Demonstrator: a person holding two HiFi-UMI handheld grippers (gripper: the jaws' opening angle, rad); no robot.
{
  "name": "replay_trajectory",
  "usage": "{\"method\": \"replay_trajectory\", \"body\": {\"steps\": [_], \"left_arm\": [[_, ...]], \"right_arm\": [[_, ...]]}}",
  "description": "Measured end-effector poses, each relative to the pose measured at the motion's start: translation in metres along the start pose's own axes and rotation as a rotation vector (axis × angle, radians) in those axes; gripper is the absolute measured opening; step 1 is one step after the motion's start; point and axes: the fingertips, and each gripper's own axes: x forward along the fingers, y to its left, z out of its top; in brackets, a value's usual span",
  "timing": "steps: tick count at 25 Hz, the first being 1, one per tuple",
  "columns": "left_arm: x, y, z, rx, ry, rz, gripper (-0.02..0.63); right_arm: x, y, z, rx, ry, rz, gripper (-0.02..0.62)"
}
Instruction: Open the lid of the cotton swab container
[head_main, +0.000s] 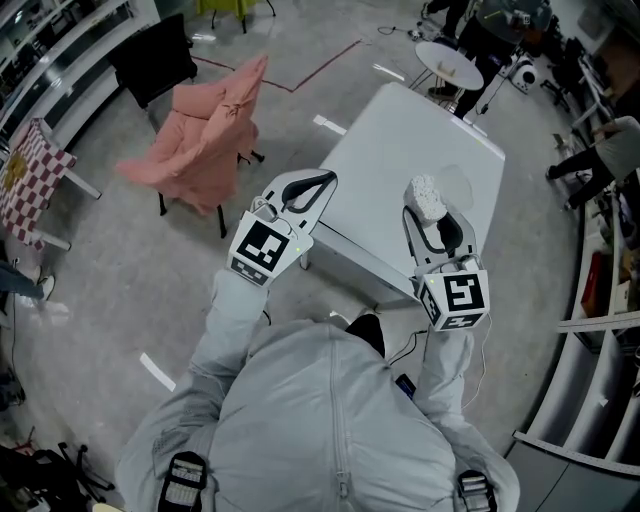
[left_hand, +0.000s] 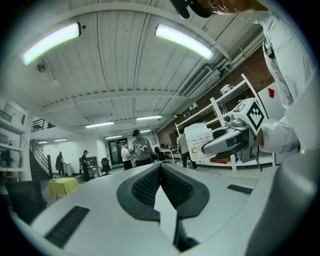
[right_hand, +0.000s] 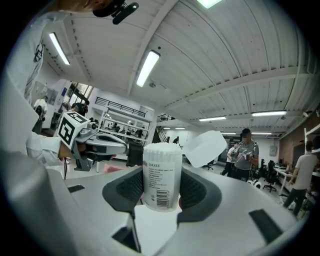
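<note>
**A:** On your left, by the white table's (head_main: 400, 130) left edge, what does your left gripper (head_main: 318, 184) carry?
**B:** Nothing; your jaws there are pressed together.
**A:** And to the right?
**B:** Your right gripper (head_main: 433, 214) clamps the cotton swab container (right_hand: 161, 175) upright over the table's near part, its lid (right_hand: 204, 148) flipped open toward the right.

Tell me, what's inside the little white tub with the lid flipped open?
White cotton swab tips, packed tight at the open top of the tub. Its lid hangs off to one side. The sticks underneath are hidden by the labelled wall.
</note>
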Motion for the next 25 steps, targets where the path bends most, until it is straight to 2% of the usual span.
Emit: {"method": "replay_trajectory", "body": {"steps": [6,25], "left_arm": [[-0.006,-0.004,0.008,0.014,-0.01,0.001,0.021],[-0.002,-0.012,0.0,0.008,0.006,-0.021,0.021]], "right_arm": [[-0.005,0.005,0.001,-0.008,-0.001,0.008,0.215],[-0.002,0.013,-0.008,-0.06,0.038,0.026,0.213]]}}
